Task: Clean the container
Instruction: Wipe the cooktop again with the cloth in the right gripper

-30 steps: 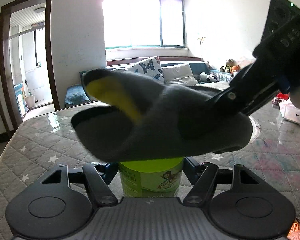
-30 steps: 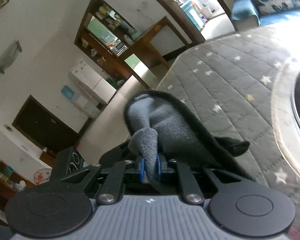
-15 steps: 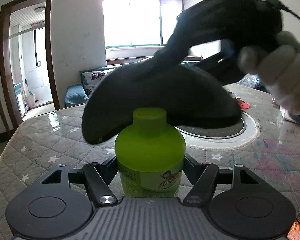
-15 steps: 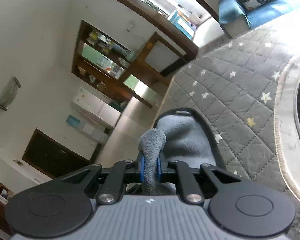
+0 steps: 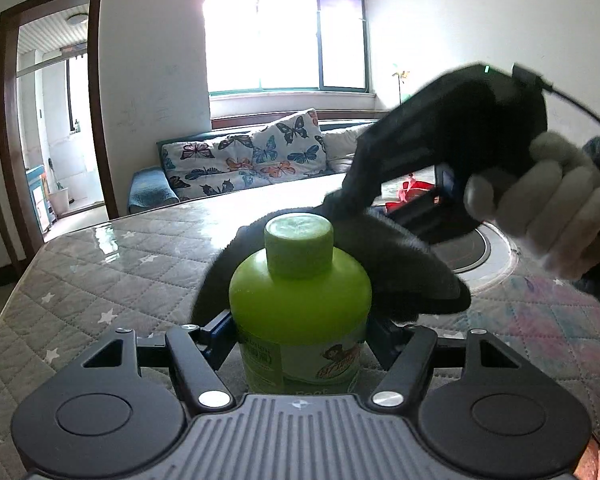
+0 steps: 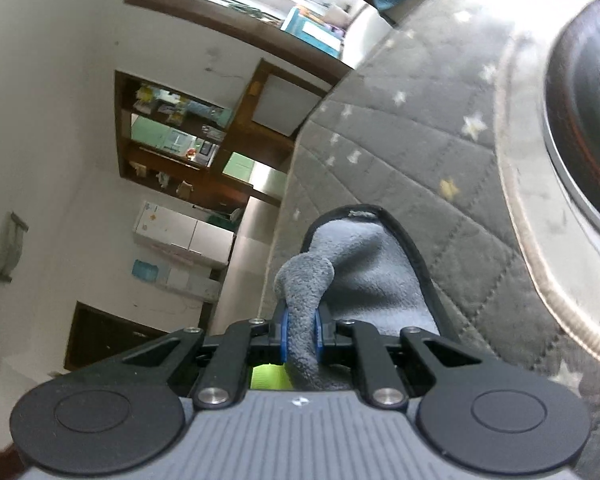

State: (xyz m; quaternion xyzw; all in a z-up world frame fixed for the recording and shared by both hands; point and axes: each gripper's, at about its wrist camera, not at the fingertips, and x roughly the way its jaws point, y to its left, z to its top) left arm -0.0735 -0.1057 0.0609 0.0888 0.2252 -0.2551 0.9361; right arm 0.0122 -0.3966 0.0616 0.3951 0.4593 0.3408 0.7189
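Left gripper (image 5: pixel 300 334) clamped on green bottle (image 5: pixel 299 308) at mid-body, blue pads pressed on both flanks, bottle upright, cap (image 5: pixel 299 246) on, held over quilted star-print tabletop (image 5: pixel 100 280). Right gripper (image 6: pixel 300 332) pinched tight on a fold of grey cloth (image 6: pixel 364 276); seen from left wrist view, gloved hand (image 5: pixel 556 220) at 2 o'clock, cloth draped behind the bottle's shoulder from 10 round to 3 o'clock. Contact between cloth and bottle likely at the rear shoulder; cannot confirm, hidden by the bottle itself. Sliver of green visible under right jaws in right wrist view.

Risks:
- Wipe pressure sideways against a smooth round body: could twist or slip in the pads. Grip sits low-ish, so leverage at the cap works against it.
- Cloth held by one small fold only: could pull free on a hard drag.
- Loose cloth tail could snag the left linkage at 4 o'clock.
- Round hob recess (image 5: pixel 486 248) at 3 o'clock, just behind: a dropped bottle could roll into it.

Label: cartoon figure, partial white letters reading roughly "Foot"; rest too small to read.
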